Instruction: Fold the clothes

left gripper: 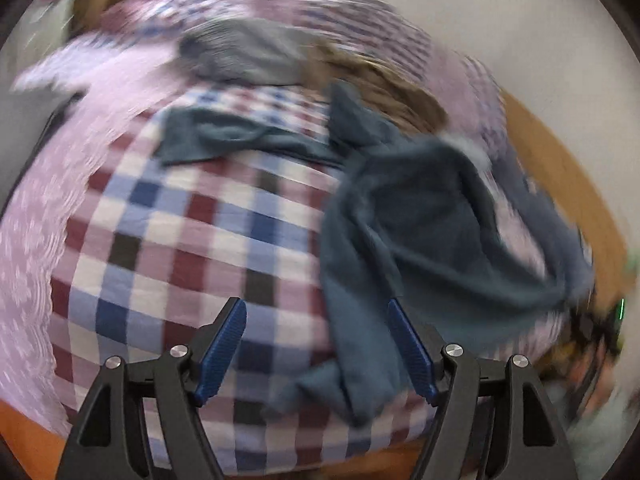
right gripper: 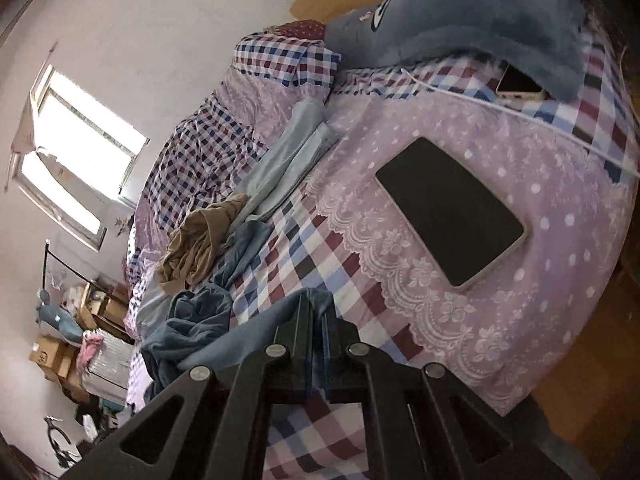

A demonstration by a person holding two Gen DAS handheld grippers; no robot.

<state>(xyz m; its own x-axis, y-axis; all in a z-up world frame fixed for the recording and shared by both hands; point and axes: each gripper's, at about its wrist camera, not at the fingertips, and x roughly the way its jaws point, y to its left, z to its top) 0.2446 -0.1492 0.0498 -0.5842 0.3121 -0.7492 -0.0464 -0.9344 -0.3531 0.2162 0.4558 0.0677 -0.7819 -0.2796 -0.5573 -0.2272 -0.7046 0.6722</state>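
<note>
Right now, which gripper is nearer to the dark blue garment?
Right. The right gripper is shut on the dark blue garment's edge, touching it. The left gripper is open above the checked bedspread, the garment hanging beside one finger.

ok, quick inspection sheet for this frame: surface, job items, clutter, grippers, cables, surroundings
Surface: bed with checked cover and lilac dotted, lace-edged cover.
Job's things: blue-grey garment, crumpled, one end lifted; tan garment bunched; light blue garment lying long and flat.
Clutter: dark tablet flat on the lilac cover; phone partly under the blue plush toy.
Grippers: left gripper open, fingers either side of the blue-grey cloth, grip not seen; right gripper shut on the blue-grey garment.
Cables: white cable running across the bed near the phone.
Surroundings: window, white wall, boxes and assorted items on the floor; left view motion-blurred.
</note>
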